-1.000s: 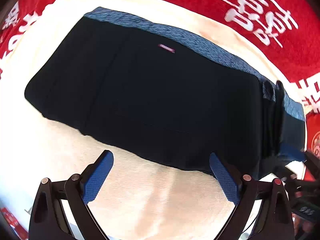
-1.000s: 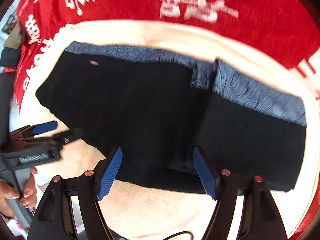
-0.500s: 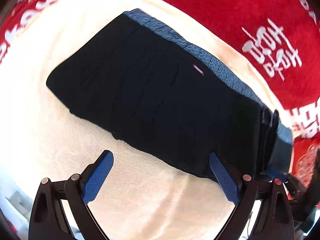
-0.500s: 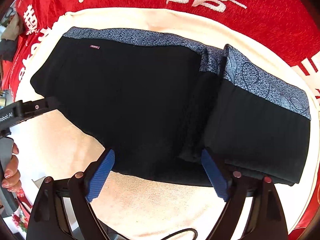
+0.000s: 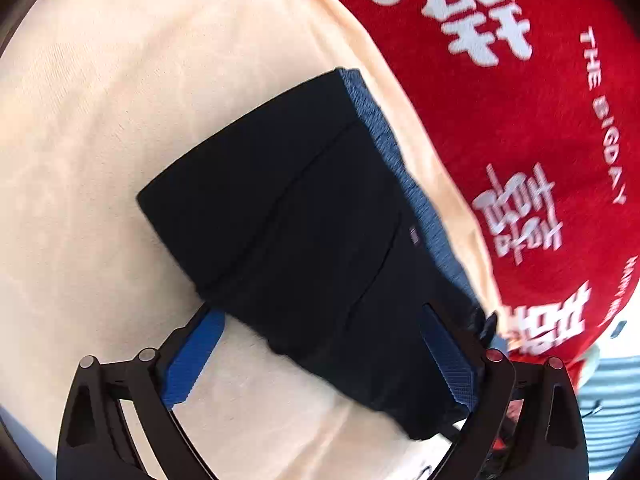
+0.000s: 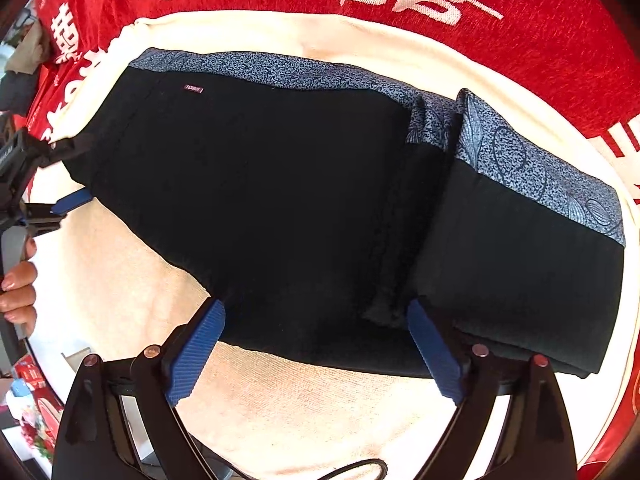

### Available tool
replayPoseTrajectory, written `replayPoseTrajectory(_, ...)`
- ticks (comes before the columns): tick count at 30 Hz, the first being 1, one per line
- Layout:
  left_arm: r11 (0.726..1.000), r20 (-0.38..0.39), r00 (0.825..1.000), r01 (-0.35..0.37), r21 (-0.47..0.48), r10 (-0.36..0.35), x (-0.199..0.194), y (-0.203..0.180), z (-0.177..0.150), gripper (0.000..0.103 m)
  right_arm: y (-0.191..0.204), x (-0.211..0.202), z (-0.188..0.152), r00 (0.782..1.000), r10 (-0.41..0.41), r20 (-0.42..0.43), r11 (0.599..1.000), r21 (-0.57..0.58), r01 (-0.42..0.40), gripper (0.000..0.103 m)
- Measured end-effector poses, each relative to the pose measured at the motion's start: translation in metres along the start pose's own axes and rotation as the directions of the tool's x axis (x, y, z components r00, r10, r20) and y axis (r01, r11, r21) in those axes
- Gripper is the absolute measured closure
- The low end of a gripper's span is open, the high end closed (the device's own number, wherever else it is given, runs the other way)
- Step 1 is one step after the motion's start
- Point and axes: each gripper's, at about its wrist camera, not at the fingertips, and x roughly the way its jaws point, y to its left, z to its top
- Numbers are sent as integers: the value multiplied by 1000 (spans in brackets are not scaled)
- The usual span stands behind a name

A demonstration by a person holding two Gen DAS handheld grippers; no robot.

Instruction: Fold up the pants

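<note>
two tools in play, both with jaws standing wide and nothing pinched. right tool (image 6: 316, 344) points down over the near edge of the black folded pants with a blue speckled waistband (image 6: 280, 200); its blue pads sit either side of the hem without pressing, so i judge a release after laying the right-hand flap over. left tool (image 5: 320, 352) is tilted down at the pants' end, its right pad over cloth, its left over the cream towel (image 5: 120, 120), probably lining up for the next fold.

pants lie flat on the towel, which covers the red cloth with white characters (image 6: 520, 20) on the surface.

right view alone shows the doubled section with its raised fold ridge (image 6: 432, 200), a person's hand (image 6: 18, 292) and the left tool side-on. left view alone shows the pants' far end squared off.
</note>
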Motion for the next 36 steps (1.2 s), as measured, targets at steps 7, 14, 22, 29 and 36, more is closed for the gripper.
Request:
replayPoseTrajectory(7,992,54,992,118,-51,-115,7,-9,15,5,1,2,-3,1000,-5,9,1000,-21,5,9)
replayPoseTrajectory(14,998,22,999,-49,-27,49,22,-22,18,5,0,1,0,1000,0,-9,1000,-19,-1,8)
replayPoseTrajectory(22,833,186,900,-435,342,394,18,-71,-7,64,-13,-41,43,992,123,39,991,44,-124,8)
replayPoseTrajectory(29,496,415,793,-605,623,446,27,-111,-59,64,25,-41,146,885,464,-38,884,81,-460,8)
replayPoseTrajectory(36,454,431,779,-619,641,455,35,-118,-66,64,146,-9,205,820,480,-311,837,-119,-534,8)
